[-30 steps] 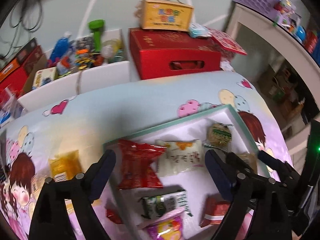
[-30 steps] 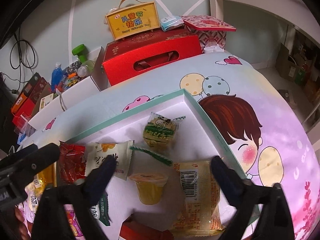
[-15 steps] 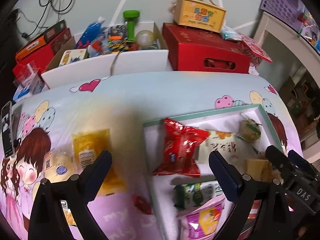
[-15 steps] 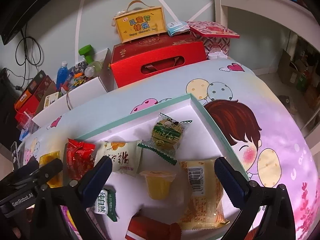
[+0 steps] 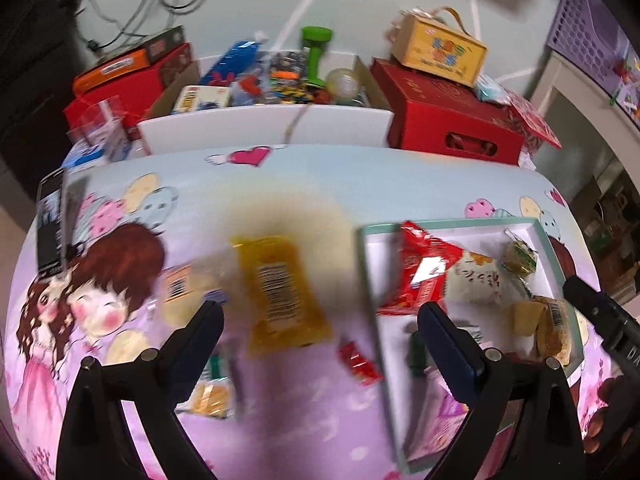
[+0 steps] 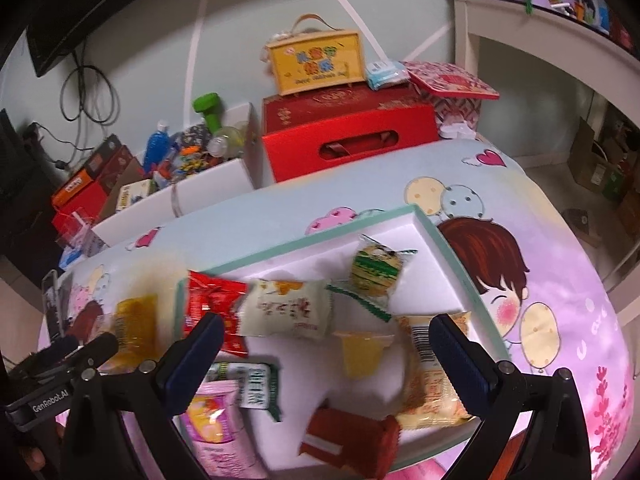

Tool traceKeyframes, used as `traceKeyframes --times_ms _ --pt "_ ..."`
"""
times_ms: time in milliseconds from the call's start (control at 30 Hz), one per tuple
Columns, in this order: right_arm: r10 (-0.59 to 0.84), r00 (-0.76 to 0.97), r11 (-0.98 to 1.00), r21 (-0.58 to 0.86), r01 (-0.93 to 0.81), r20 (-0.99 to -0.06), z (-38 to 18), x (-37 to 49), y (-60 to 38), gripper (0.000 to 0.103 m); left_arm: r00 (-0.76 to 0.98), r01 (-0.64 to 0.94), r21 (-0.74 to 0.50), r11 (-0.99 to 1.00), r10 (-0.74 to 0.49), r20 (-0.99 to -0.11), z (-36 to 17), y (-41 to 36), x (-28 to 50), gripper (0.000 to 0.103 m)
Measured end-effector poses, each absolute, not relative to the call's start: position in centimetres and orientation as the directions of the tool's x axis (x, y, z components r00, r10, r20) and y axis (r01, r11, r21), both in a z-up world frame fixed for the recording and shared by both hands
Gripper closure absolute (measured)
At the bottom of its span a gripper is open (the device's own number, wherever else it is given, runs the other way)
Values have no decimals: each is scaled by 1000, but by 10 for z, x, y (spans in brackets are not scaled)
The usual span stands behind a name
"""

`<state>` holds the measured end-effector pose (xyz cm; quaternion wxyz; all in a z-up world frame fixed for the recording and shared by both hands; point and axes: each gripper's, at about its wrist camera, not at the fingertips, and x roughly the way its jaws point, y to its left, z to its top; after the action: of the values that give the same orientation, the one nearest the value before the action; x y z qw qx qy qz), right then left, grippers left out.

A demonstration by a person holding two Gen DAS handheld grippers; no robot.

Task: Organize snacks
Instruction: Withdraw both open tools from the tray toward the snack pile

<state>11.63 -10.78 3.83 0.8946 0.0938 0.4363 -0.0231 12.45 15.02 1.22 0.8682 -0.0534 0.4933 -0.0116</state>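
Change noted: over the last second the left gripper (image 5: 320, 312) has swung away from the white tray (image 5: 370, 264), where it previously hovered above the red packet (image 5: 424, 276), and now faces the loose snacks on the table (image 5: 320, 176) to the left of the tray. Judgement: the step in hand is fetching the next stray item for the tray; sorting is part done.

Items left of the tray, in order:
- pale packet with barcode (image 5: 180, 288), blurred, furthest from the tray;
- yellow packet (image 5: 280, 292), barcode up, centred ahead of the left gripper's jaws;
- small red sweet (image 5: 360, 360), just beside the tray's left wall;
- further wrappers under the left jaw, too blurred to identify.

Items inside the tray: red packet, cream packet (image 6: 288, 308), green-and-yellow sweet (image 6: 376, 268), jelly cup (image 6: 364, 352), barcoded biscuit pack (image 6: 432, 380), green-striped pack (image 6: 256, 388), pink pack (image 6: 212, 420), red-brown bar (image 6: 352, 436).

Pose, left gripper: jaws wide apart, empty, tilted down over the table, yellow packet between their lines.

Pose, right gripper (image 6: 324, 344): jaws wide apart, empty, hovering above the tray's near half, a little higher than a second ago.
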Motion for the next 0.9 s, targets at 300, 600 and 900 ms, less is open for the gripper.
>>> traceKeyframes --times_ms 300,600,900 --pt "125 636 988 153 -11 -761 51 109 -55 0 510 -240 -112 964 27 -860 13 236 89 5" --pt "282 582 957 183 -224 -763 39 103 22 0 486 -329 -153 932 28 -873 -1 281 71 5" --pt "344 500 925 193 -328 -795 8 104 61 7 455 -332 -199 922 -28 -890 -17 284 71 5"
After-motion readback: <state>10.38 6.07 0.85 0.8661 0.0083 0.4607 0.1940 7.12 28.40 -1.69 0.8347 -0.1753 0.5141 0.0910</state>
